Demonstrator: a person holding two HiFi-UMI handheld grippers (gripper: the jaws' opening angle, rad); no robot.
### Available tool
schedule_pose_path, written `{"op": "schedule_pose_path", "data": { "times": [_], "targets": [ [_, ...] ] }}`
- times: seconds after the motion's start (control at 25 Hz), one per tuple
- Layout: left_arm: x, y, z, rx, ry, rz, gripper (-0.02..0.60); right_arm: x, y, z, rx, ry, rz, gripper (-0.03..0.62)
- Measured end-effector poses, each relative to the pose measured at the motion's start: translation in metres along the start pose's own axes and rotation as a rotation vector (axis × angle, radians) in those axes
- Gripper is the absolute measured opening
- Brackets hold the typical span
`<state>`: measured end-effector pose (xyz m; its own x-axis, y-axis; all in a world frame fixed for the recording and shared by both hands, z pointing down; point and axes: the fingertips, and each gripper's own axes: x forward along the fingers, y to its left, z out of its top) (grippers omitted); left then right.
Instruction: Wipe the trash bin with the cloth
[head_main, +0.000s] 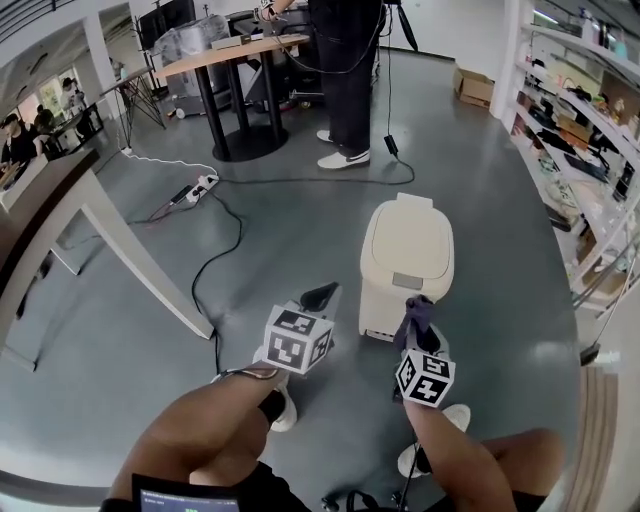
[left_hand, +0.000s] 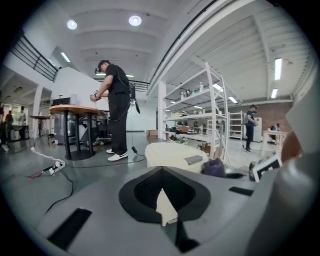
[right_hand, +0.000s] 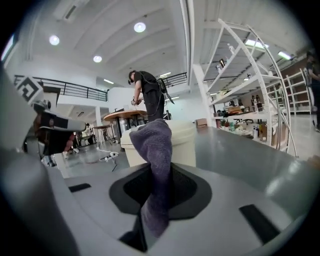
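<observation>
A cream trash bin (head_main: 405, 265) with its lid down stands on the grey floor just ahead of both grippers. My right gripper (head_main: 418, 335) is shut on a purple cloth (head_main: 415, 318), which sticks up out of its jaws close to the bin's near face. The right gripper view shows the cloth (right_hand: 152, 145) draped between the jaws, with the bin (right_hand: 187, 145) behind it. To the left of the bin, my left gripper (head_main: 320, 297) is shut and holds nothing. The left gripper view shows the bin (left_hand: 167, 152) beyond the closed tips, and the cloth (left_hand: 215, 167) to the right.
A black cable (head_main: 215, 255) and a power strip (head_main: 195, 190) lie on the floor to the left. A white table leg (head_main: 130, 255) slants at left. A person (head_main: 345, 70) stands by a round table (head_main: 235, 55) at the back. Shelves (head_main: 590, 130) line the right side.
</observation>
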<state>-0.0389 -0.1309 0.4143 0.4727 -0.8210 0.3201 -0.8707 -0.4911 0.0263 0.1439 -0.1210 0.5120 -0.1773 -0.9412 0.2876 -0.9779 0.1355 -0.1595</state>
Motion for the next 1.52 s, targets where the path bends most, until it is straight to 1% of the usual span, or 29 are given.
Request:
{"op": "schedule_pose_path", "data": {
  "times": [0.08,0.12,0.2,0.24,0.36,0.44,0.56,0.6,0.72,0.76,0.84,0.92,1.0,1.12,1.24,1.32,1.44,1.52],
  "targets": [
    [-0.001,0.019,0.0,-0.072,-0.016,0.054,-0.002,0.006,0.008,-0.009,-0.024,-0.026,-0.003,0.075],
    [-0.001,0.027,-0.001,-0.089,-0.021,0.067,-0.003,0.009,0.013,-0.012,-0.057,-0.039,0.004,0.075],
    [-0.002,0.037,-0.007,-0.079,-0.016,0.07,-0.002,0.018,0.027,-0.018,-0.111,-0.062,0.026,0.075],
    [-0.002,0.042,-0.011,-0.071,-0.009,0.068,-0.002,0.022,0.035,-0.021,-0.123,-0.071,0.037,0.075],
    [0.0,0.053,-0.023,-0.079,0.019,0.064,-0.003,0.035,0.059,-0.029,-0.131,-0.087,0.067,0.075],
    [0.005,0.05,-0.029,-0.062,0.035,0.045,-0.003,0.041,0.075,-0.034,-0.148,-0.092,0.094,0.075],
    [0.013,0.029,-0.042,-0.045,0.058,-0.017,-0.003,0.046,0.099,-0.044,-0.164,-0.098,0.127,0.075],
    [0.015,0.02,-0.048,-0.042,0.067,-0.039,-0.002,0.048,0.105,-0.048,-0.161,-0.096,0.132,0.075],
    [0.017,-0.005,-0.071,-0.002,0.102,-0.095,-0.002,0.052,0.113,-0.057,-0.155,-0.092,0.13,0.075],
    [0.017,-0.009,-0.078,0.004,0.111,-0.103,-0.003,0.052,0.114,-0.059,-0.16,-0.095,0.132,0.075],
    [0.017,-0.008,-0.087,-0.004,0.121,-0.096,-0.002,0.051,0.114,-0.061,-0.171,-0.103,0.139,0.075],
    [0.017,-0.001,-0.09,-0.022,0.126,-0.082,-0.002,0.054,0.105,-0.063,-0.159,-0.099,0.135,0.075],
    [0.015,0.006,-0.091,-0.034,0.123,-0.081,-0.003,0.059,0.084,-0.068,-0.146,-0.083,0.103,0.075],
    [0.014,0.01,-0.094,-0.051,0.109,-0.102,-0.002,0.061,0.049,-0.078,-0.2,-0.059,0.051,0.075],
    [0.013,0.007,-0.101,-0.031,0.109,-0.121,-0.002,0.058,0.016,-0.083,-0.224,-0.049,0.018,0.075],
    [0.009,0.006,-0.103,-0.013,0.115,-0.136,-0.003,0.053,-0.001,-0.087,-0.213,-0.036,-0.006,0.075],
    [0.005,0.001,-0.105,0.039,0.12,-0.172,-0.003,0.042,-0.029,-0.092,-0.189,-0.014,-0.05,0.075],
    [0.005,0.001,-0.106,0.034,0.121,-0.169,-0.003,0.038,-0.047,-0.094,-0.181,-0.01,-0.075,0.075]
  ]
}}
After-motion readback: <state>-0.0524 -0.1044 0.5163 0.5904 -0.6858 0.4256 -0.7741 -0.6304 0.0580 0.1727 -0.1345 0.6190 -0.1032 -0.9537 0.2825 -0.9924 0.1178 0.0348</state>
